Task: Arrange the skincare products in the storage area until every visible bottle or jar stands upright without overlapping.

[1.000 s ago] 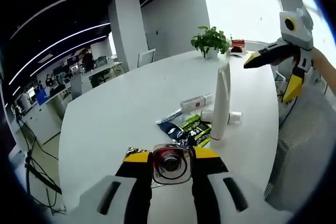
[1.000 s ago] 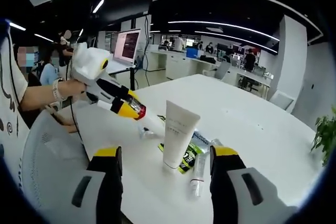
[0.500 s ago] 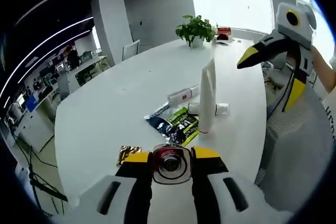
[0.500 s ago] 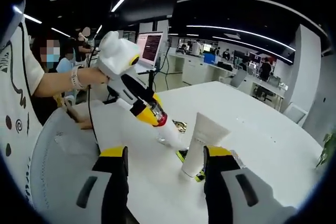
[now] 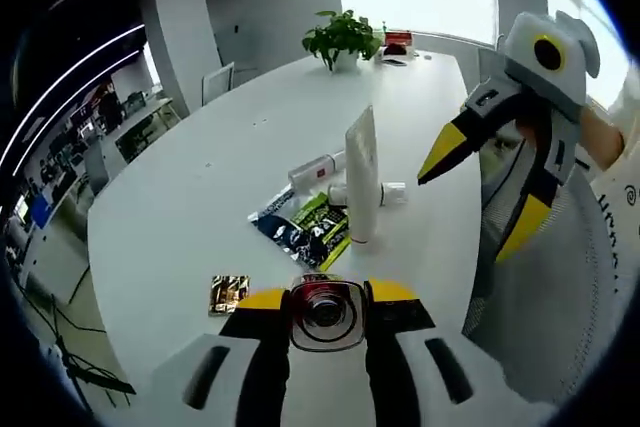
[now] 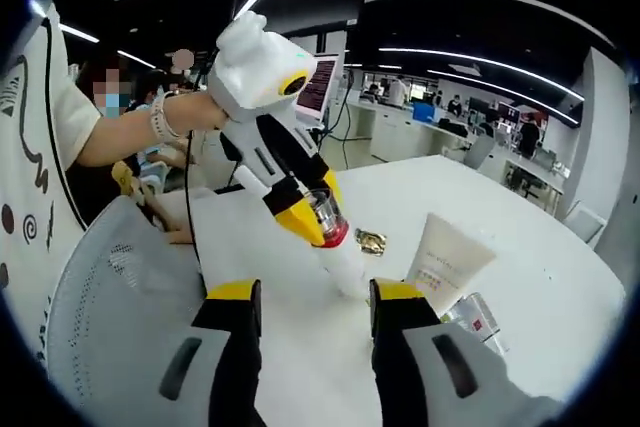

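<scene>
table (image 5: 210,177): white, long and rounded; it carries every product, and its near edge lies just beside the standing tube, so anything knocked that way could, I judge, slide off.
left claw (image 6: 318,230): seen in the right gripper view, clamped on a small clear bottle with a red collar, tilted mouth-down toward the table; in its own view the bottle's end sits between the yellow-tipped jaws. Risk: set down at this slant it would likely roll instead of standing.
right claw (image 5: 470,187): in the left gripper view its jaws stand well apart and hold nothing, hanging near the standing tube; a careless sweep could topple it.
standing tube (image 5: 362,175): white squeeze tube, upright on its cap, touching the sachets at its foot. Tall on a narrow base, so it looks easy to tip. The right gripper view shows print on its face, too small to read.
sachets (image 5: 308,230): flat dark and green packets beside the tube's foot; lettering there, not legible. A bottle stood on them would overlap and wobble.
lying white tube (image 5: 313,168): on its side beyond the sachets, with a red mark I cannot read; not yet upright.
lying small bottle (image 5: 370,193): on its side behind the standing tube, touching or nearly touching it; reaching for it risks bumping the tube.
gold packet (image 5: 229,293): apart from the rest, near the left claw; print unreadable.
</scene>
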Tool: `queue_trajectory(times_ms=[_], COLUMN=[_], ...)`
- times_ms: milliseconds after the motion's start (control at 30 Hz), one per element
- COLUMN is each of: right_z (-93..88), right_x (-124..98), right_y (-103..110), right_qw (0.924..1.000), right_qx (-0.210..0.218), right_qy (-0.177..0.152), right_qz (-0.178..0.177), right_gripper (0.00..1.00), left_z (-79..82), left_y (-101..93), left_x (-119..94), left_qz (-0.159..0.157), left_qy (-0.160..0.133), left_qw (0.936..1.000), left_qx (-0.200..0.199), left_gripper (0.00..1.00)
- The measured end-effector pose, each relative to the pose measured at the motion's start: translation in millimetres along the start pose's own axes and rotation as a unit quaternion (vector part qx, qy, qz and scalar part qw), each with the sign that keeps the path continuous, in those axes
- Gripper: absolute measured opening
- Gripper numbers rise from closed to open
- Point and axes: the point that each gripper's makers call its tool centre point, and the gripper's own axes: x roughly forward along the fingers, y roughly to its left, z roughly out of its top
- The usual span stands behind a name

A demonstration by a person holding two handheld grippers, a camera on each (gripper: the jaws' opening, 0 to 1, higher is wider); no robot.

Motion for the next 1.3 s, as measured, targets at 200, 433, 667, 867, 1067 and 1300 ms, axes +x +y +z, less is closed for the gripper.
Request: queue_trajectory(times_ms=[200, 433, 667, 867, 1067, 1300], right_z=[-5.1, -7.7, -11.7, -16.3, -13.2, -20.9], right_x=[11.3, 25.3, 37.9, 45.9, 54.2, 69.0], right_y=[2.8, 4.4, 2.7, 1.2, 1.1, 6.7], right_qw=[0.9999, 0.9995, 0.9986, 0.9954, 0.9945, 0.9904], right_qx=[-0.011, -0.021, -0.037, -0.078, -0.098, -0.130], right_qy=[0.013, 0.020, 0.034, 0.052, 0.036, 0.046], right_qz=[0.003, 0.011, 0.017, 0.017, 0.009, 0.015], right_gripper=[0.42, 0.35, 0.34, 0.35, 0.36, 0.37], left_z=[3.4, 6.6, 6.8, 5.3, 5.7, 5.6], left_y=[-17.4, -35.1, -40.8, -34.6, -31.5, -33.3], left_x=[-3.1, -4.4, -5.1, -4.3, -2.7, -2.7], left_qz=[-0.018, -0.034, -0.049, -0.058, -0.067, -0.075], left_qy=[0.016, 0.031, 0.040, 0.046, 0.053, 0.057], left_qw=[0.9997, 0.9988, 0.9979, 0.9971, 0.9963, 0.9955], left_qx=[0.010, 0.016, 0.017, 0.017, 0.013, 0.009], left_gripper=[0.24, 0.24, 0.24, 0.24, 0.24, 0.24])
